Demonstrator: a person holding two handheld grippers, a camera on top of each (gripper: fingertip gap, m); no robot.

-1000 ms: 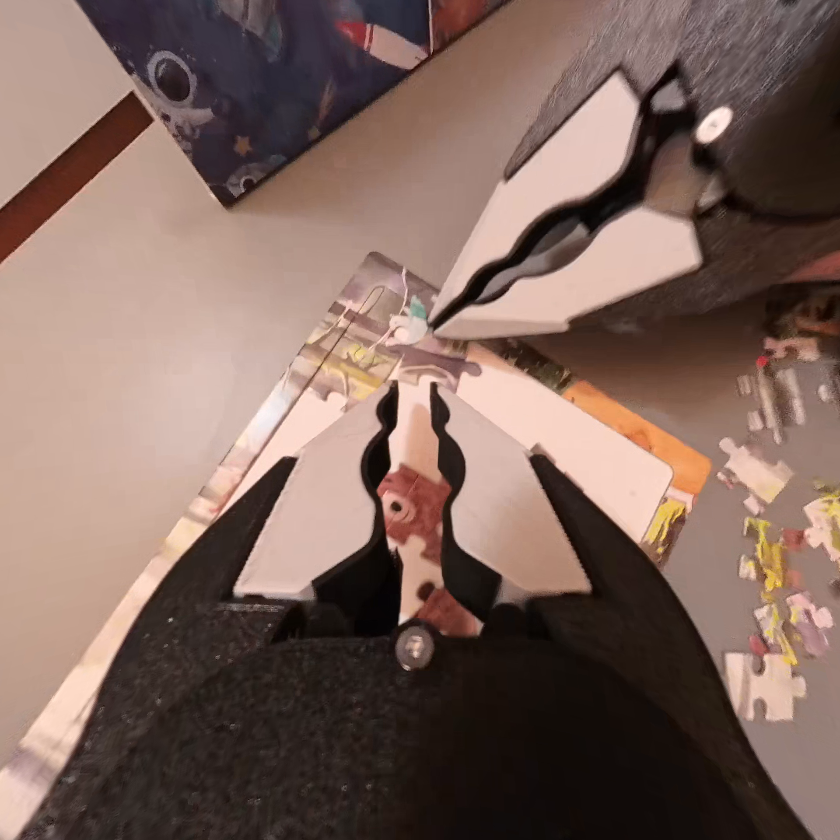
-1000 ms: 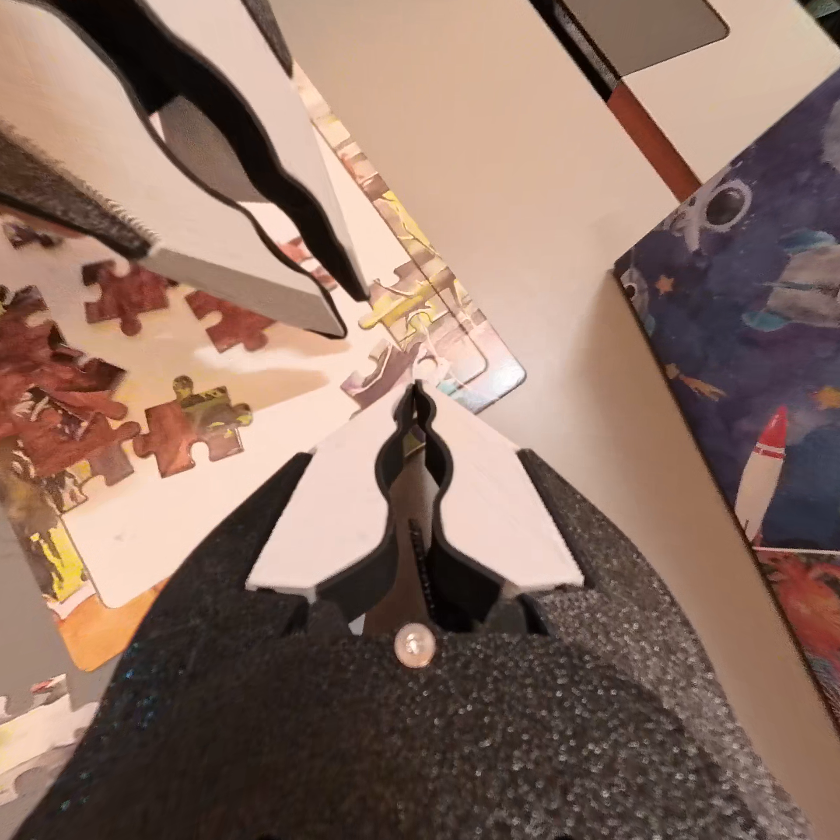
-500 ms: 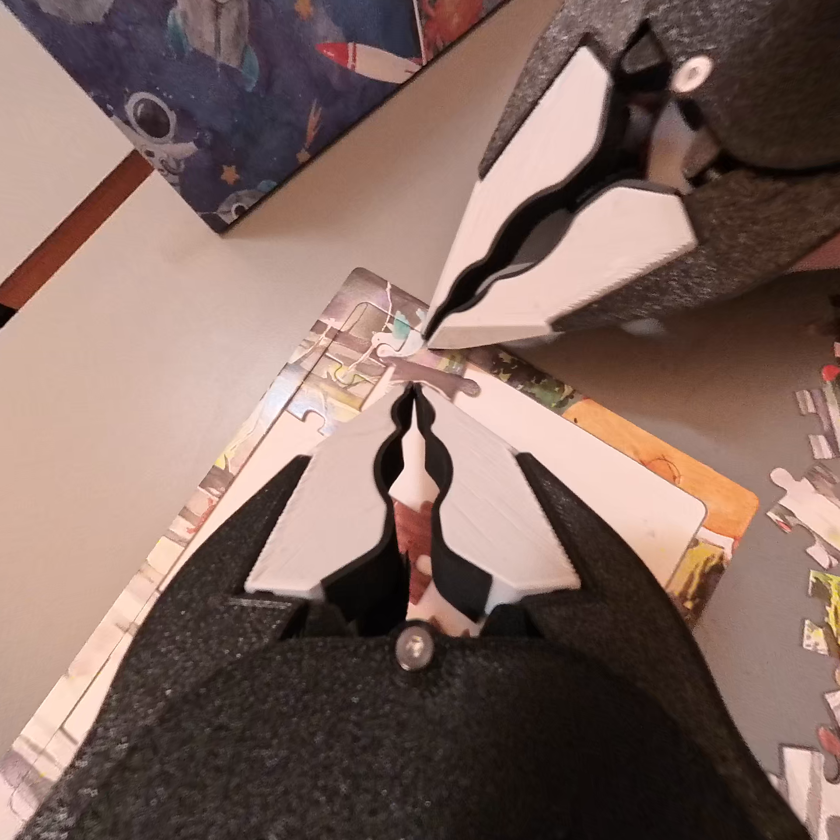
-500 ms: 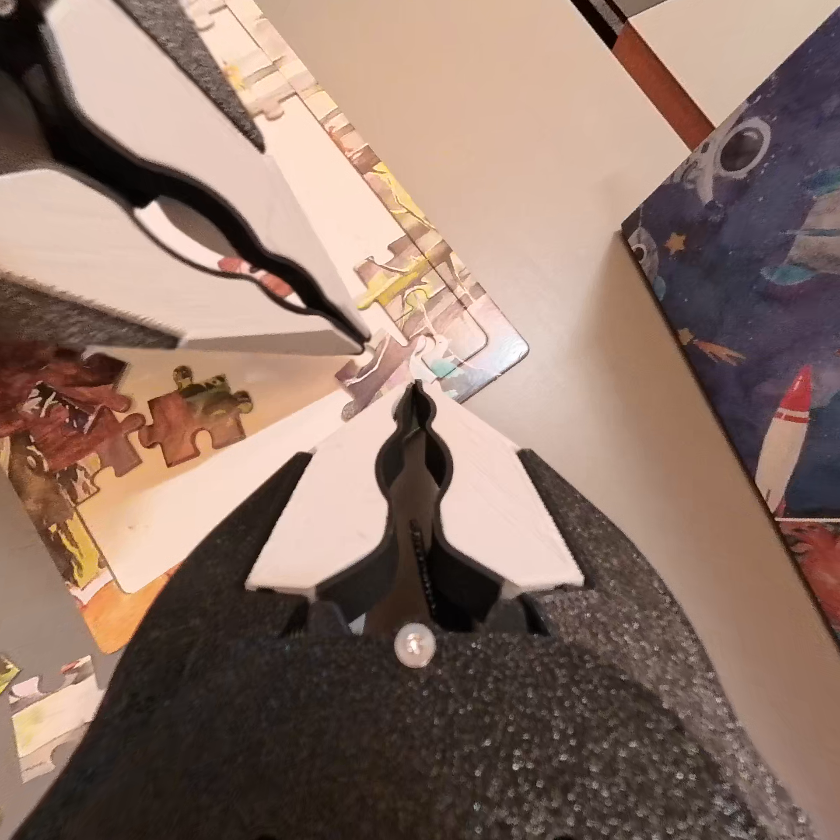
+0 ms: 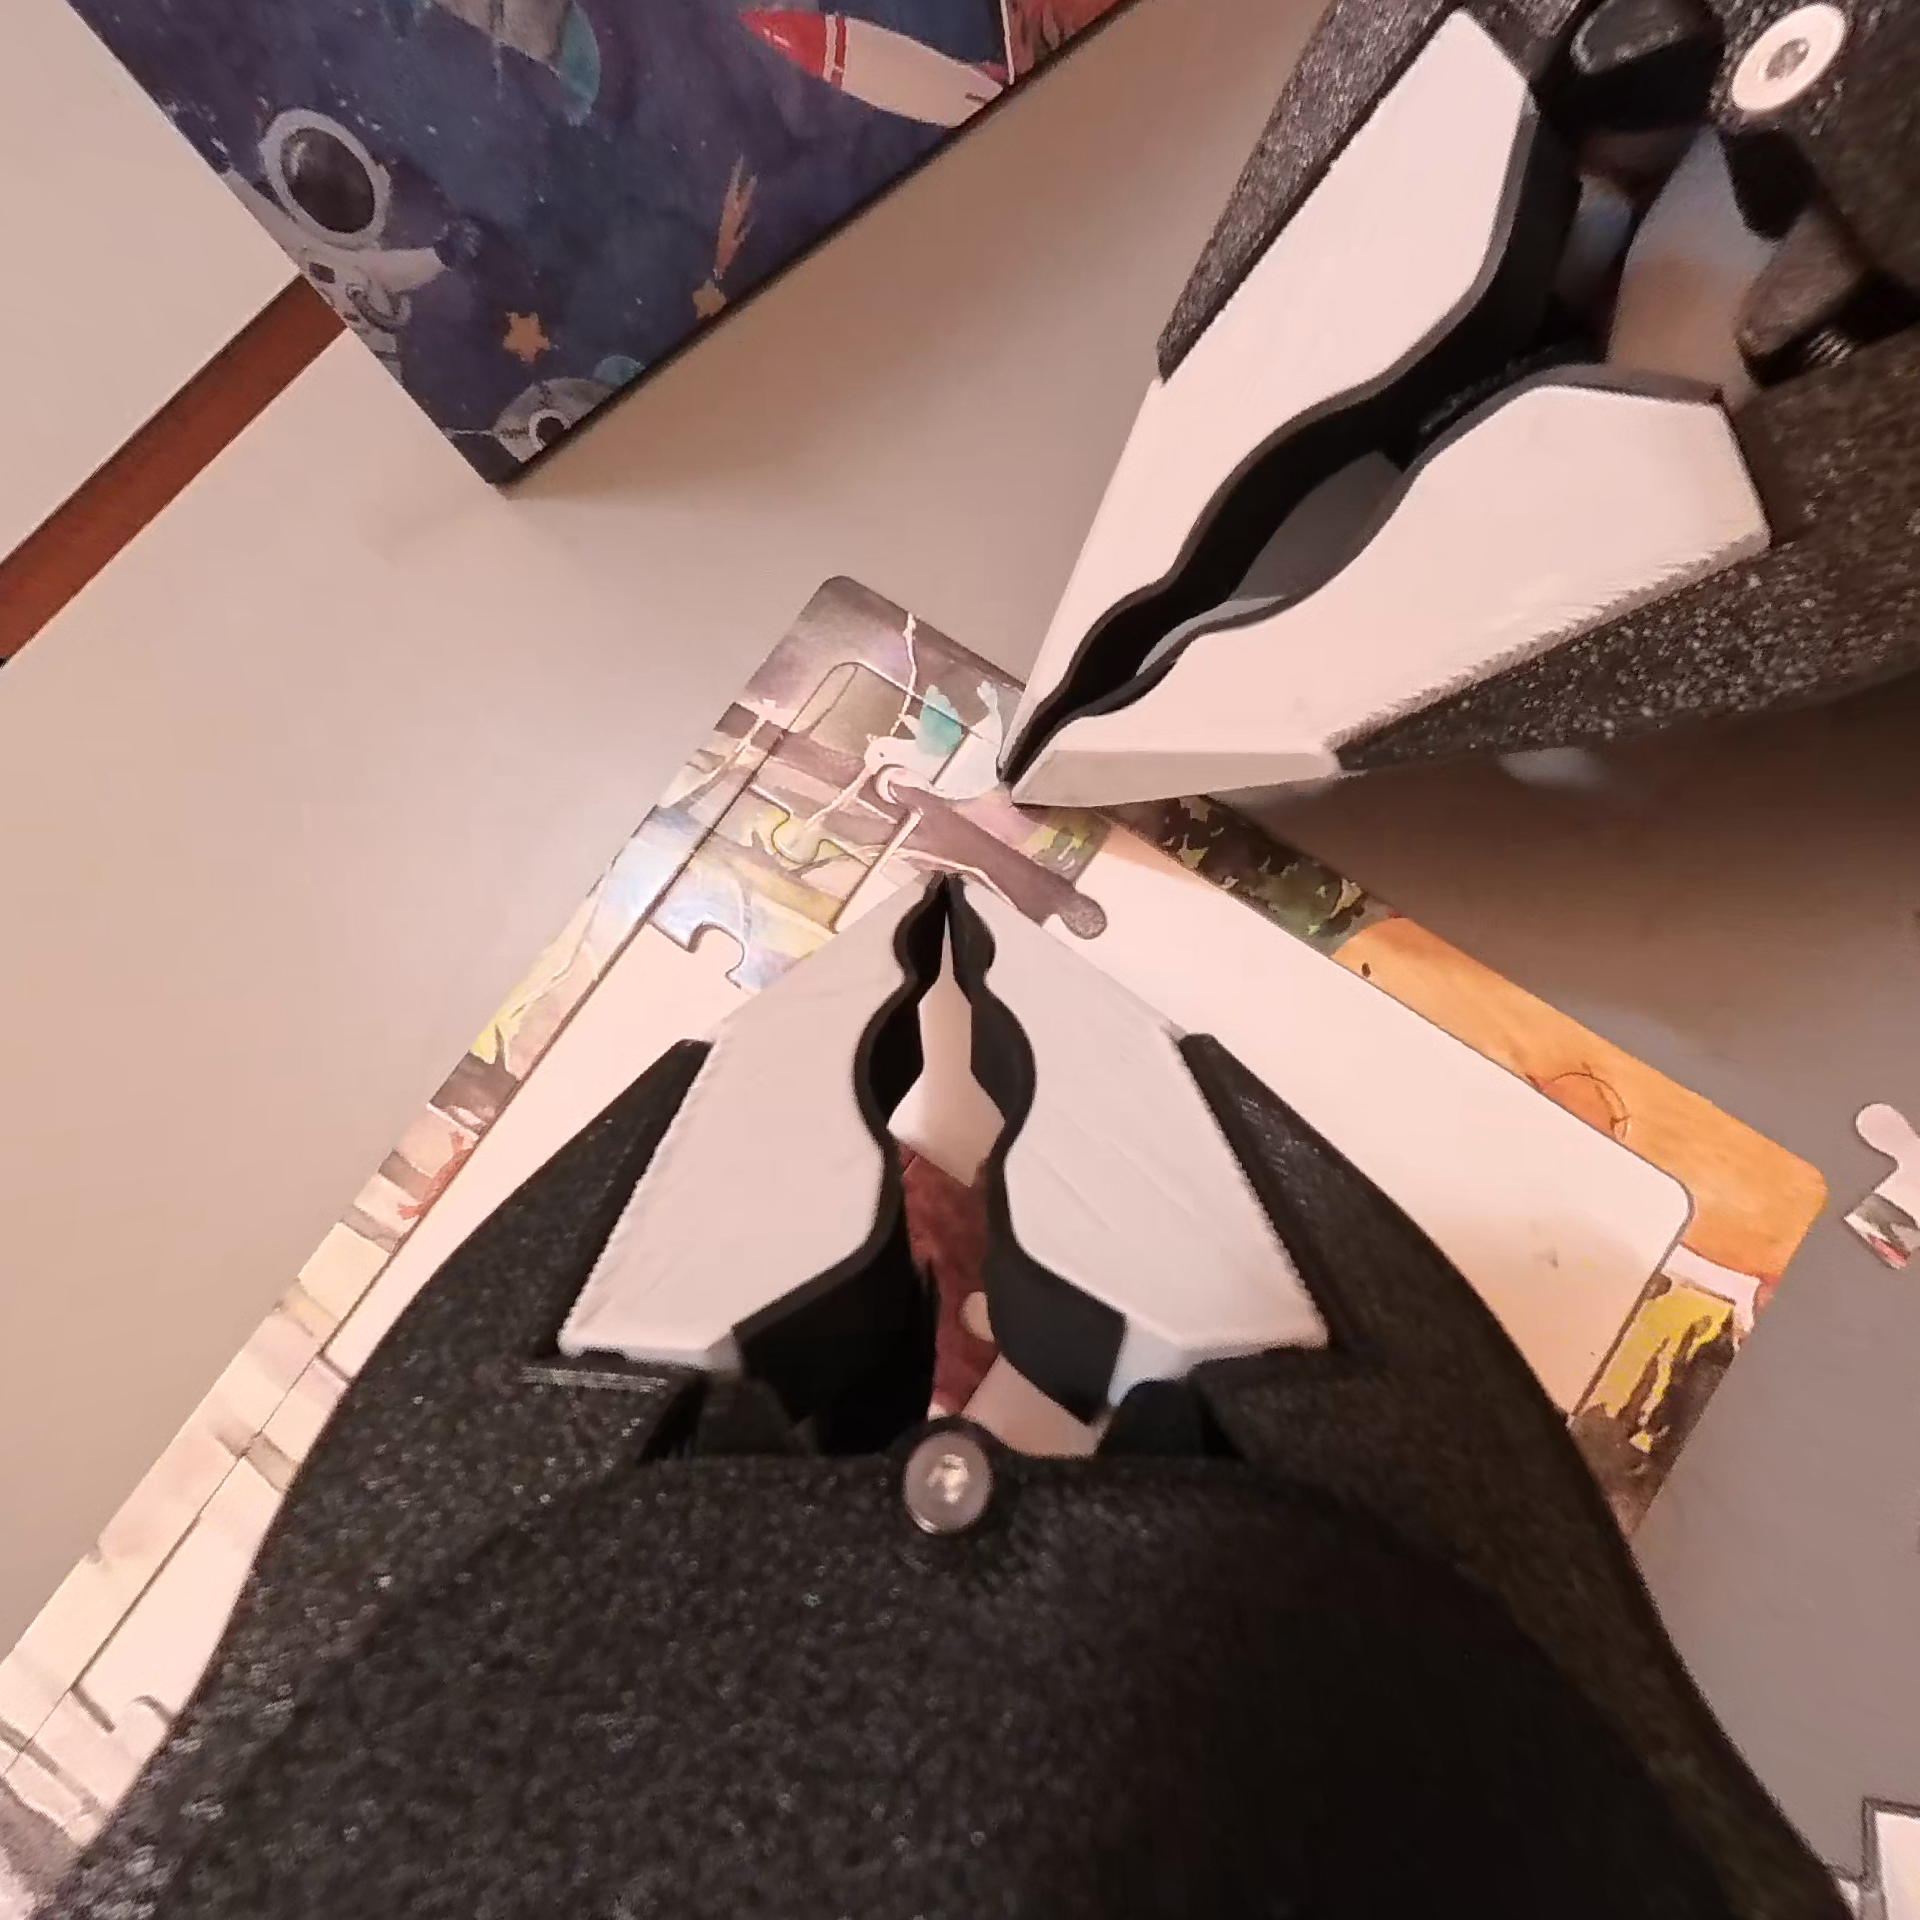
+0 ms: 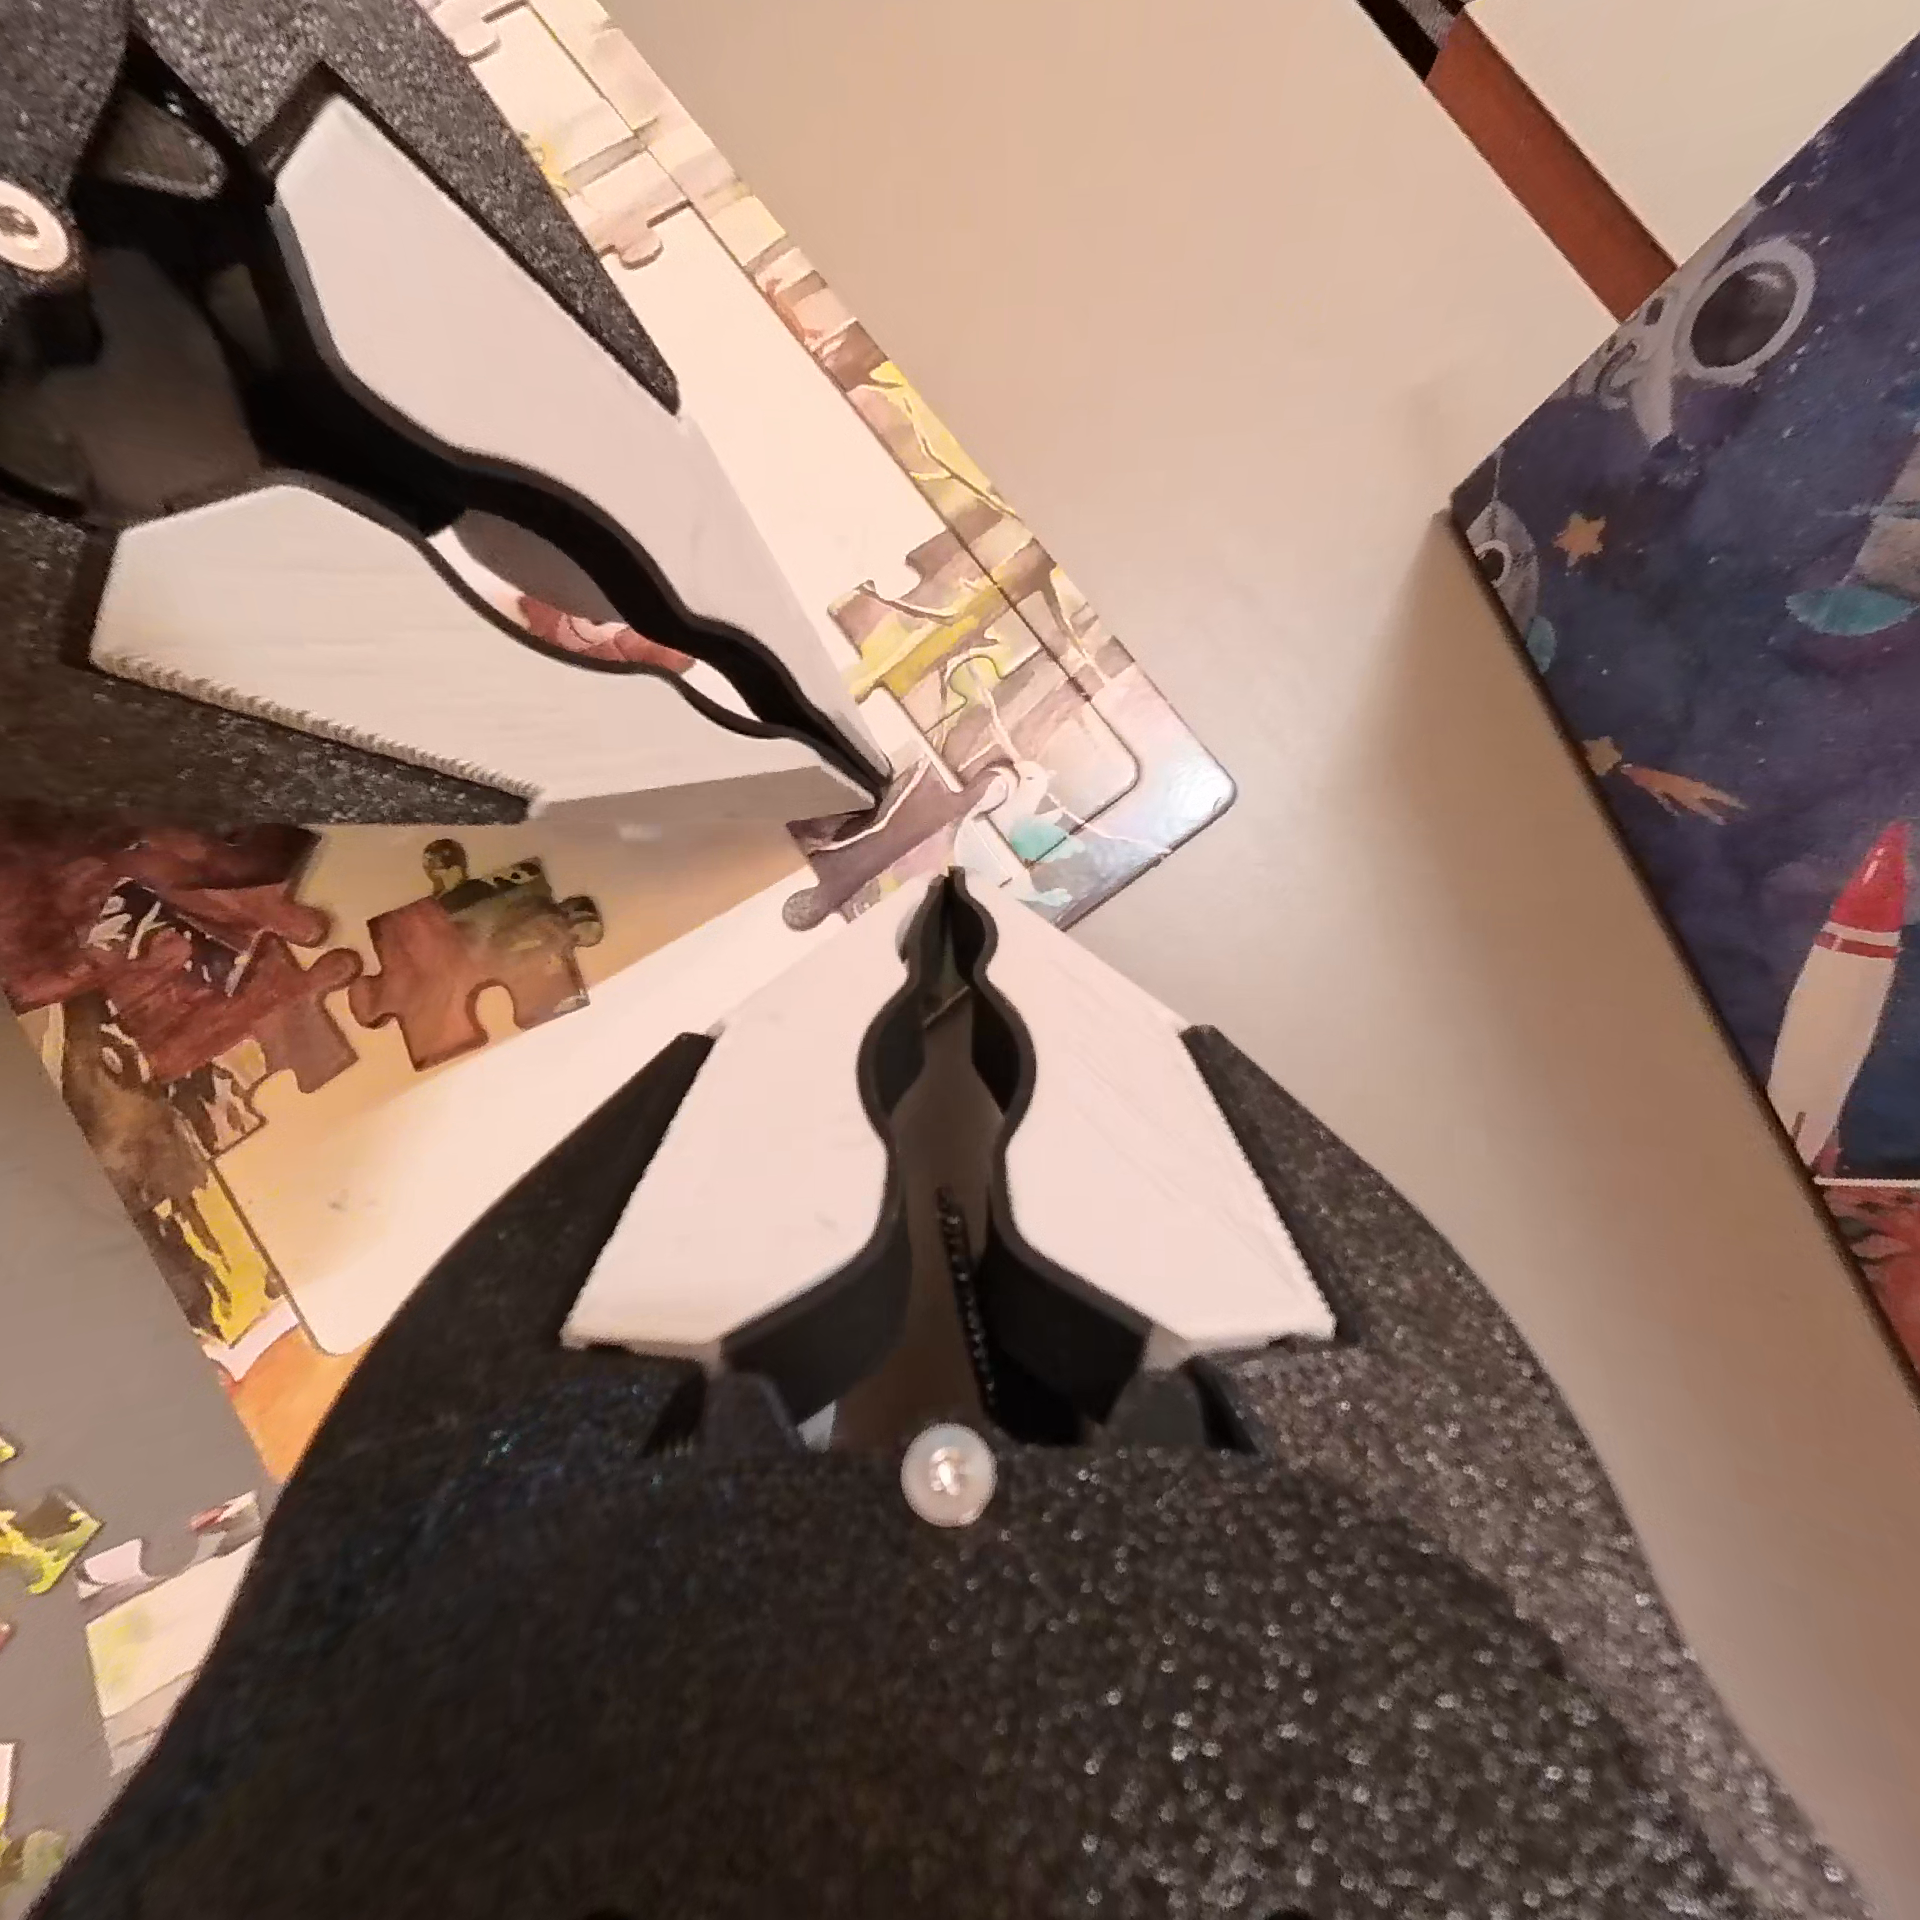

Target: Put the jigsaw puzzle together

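Both grippers have their tips down at one grey-purple piece (image 5: 992, 857) lying in the far corner of the puzzle tray (image 5: 1538, 1236), the corner nearest the space-themed box (image 5: 582, 197). The left gripper (image 5: 945, 888) has its fingers pressed together with nothing between them, its tip touching the piece's near edge. The right gripper (image 6: 951, 883) is likewise closed and empty, its tip meeting the piece from the opposite side, on the edge next to the tray's border. So the piece sits squeezed between two closed points rather than pinched by either.

The piece's long axis runs slantwise across the corner, one knob already reaching into the assembled strip (image 6: 966, 644) along the tray's edge, the other knob pointing into the bare white floor of the tray. It looks nearly seated, though I cannot tell if it lies fully flat. Each tip is equally close, so either could press it home; a sideways nudge risks skewing it. Brown pieces (image 6: 478, 956) sit joined farther into the tray, and loose pieces (image 5: 1896, 1195) lie outside it.
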